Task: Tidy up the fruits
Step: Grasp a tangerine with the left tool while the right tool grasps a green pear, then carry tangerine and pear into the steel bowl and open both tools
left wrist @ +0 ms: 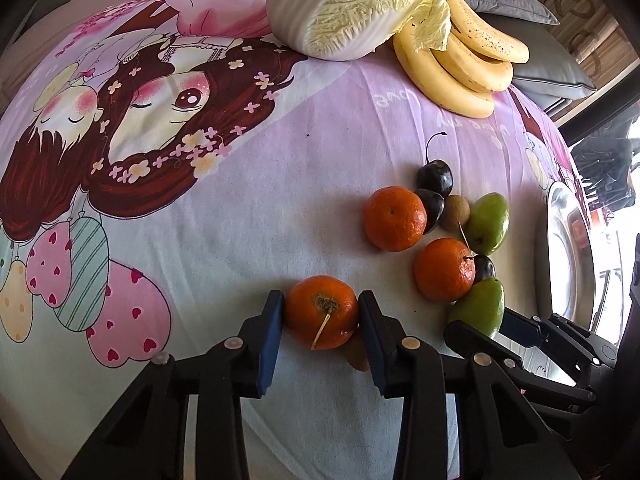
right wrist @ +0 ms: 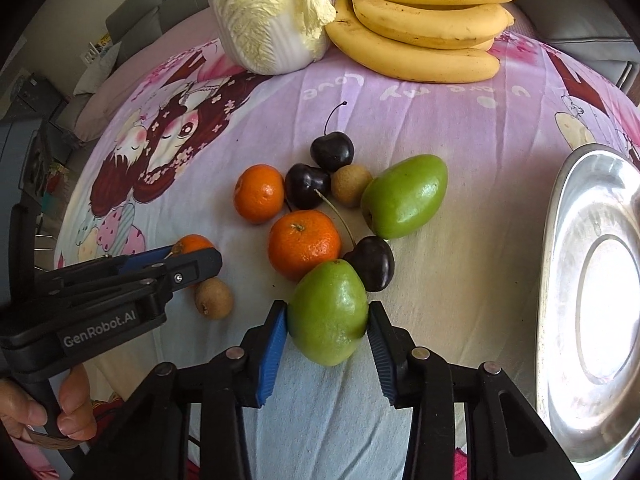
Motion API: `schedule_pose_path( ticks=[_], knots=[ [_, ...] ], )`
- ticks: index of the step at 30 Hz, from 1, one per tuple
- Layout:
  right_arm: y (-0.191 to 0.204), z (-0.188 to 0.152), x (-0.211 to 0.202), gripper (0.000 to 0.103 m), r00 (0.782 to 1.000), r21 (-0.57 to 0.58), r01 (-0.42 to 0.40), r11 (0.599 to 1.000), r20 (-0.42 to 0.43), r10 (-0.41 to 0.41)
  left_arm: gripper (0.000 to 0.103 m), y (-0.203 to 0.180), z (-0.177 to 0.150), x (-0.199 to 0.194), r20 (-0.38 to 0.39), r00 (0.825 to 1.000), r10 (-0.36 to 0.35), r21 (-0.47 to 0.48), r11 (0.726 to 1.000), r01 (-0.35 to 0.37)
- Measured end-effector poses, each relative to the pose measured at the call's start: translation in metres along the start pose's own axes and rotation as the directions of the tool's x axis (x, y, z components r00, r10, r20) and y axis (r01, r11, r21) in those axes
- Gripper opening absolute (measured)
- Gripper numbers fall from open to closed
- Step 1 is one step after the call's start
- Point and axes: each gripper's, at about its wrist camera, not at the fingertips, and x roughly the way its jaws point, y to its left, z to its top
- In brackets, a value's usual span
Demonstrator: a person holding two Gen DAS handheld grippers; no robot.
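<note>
In the left wrist view, my left gripper [left wrist: 322, 314] is shut on a tangerine [left wrist: 320, 308] that rests on the cartoon-print cloth [left wrist: 240, 220]; both blue pads press its sides. The right wrist view has my right gripper [right wrist: 328, 320] shut on a green fruit [right wrist: 326, 308], pads against both flanks. Just beyond it lie two more tangerines [right wrist: 304, 244] [right wrist: 259, 193], three dark cherries [right wrist: 372, 264], a longan [right wrist: 351, 185] and a second green fruit [right wrist: 404, 196]. The left gripper [right wrist: 188, 260] shows at the left of this view.
A shiny metal plate [right wrist: 592, 300] sits at the right edge. At the far end are a bunch of bananas [right wrist: 420, 20] and a napa cabbage [right wrist: 268, 12]. Another longan [right wrist: 214, 298] lies beside the left gripper. A hand [right wrist: 72, 404] holds that gripper's handle.
</note>
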Motion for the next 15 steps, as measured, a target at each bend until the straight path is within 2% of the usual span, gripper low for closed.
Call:
schedule_pose_path(
  ticks=[15],
  knots=[
    [-0.016, -0.003, -0.037, 0.043, 0.996, 0.03, -0.018, 0.999, 0.092, 0.015, 0.039, -0.007, -0.001, -0.02, 0.039, 0.998, 0.044, -0.009, 0.999, -0.044]
  ],
)
